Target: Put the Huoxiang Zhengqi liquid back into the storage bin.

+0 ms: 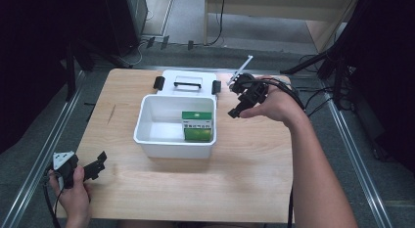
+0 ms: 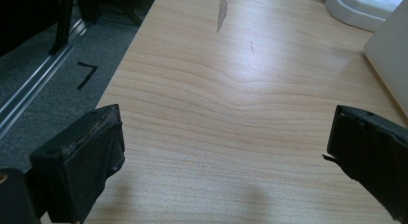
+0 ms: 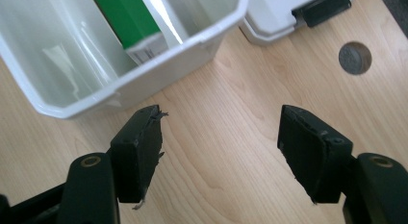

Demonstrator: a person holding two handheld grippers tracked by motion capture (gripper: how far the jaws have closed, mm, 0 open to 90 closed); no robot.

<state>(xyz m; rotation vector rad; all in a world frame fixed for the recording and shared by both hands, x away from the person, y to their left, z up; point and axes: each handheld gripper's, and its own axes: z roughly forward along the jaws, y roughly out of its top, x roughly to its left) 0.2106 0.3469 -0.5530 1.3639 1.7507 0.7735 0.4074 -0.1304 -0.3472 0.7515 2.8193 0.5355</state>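
A white plastic bin [image 1: 147, 132] sits open in the middle of my light wooden counter [image 1: 244, 179]. Inside it, against the right wall, a green box [image 1: 197, 126] with a white label band stands upright. The bin's white lid [image 1: 188, 81], with black latches and a handle, lies flat on the counter just behind the bin, touching or nearly touching its far rim.

My right tool [image 1: 234, 111] hovers just beside the bin's right rim, pointing toward it. In the right gripper view its two black jaws stand apart with bare wood between them, holding nothing; the bin's corner and the green box [image 3: 126, 19] lie just ahead.

My left tool [image 1: 99, 163] rests low at the near left corner of the counter, well apart from the bin. In the left gripper view its jaws are wide apart over bare wood, empty as well.

As I judge it, the packing step looks done: the box is in the bin and neither tool grips anything. What seems left is fetching the lid from behind the bin, setting it on top and pressing the latches shut.
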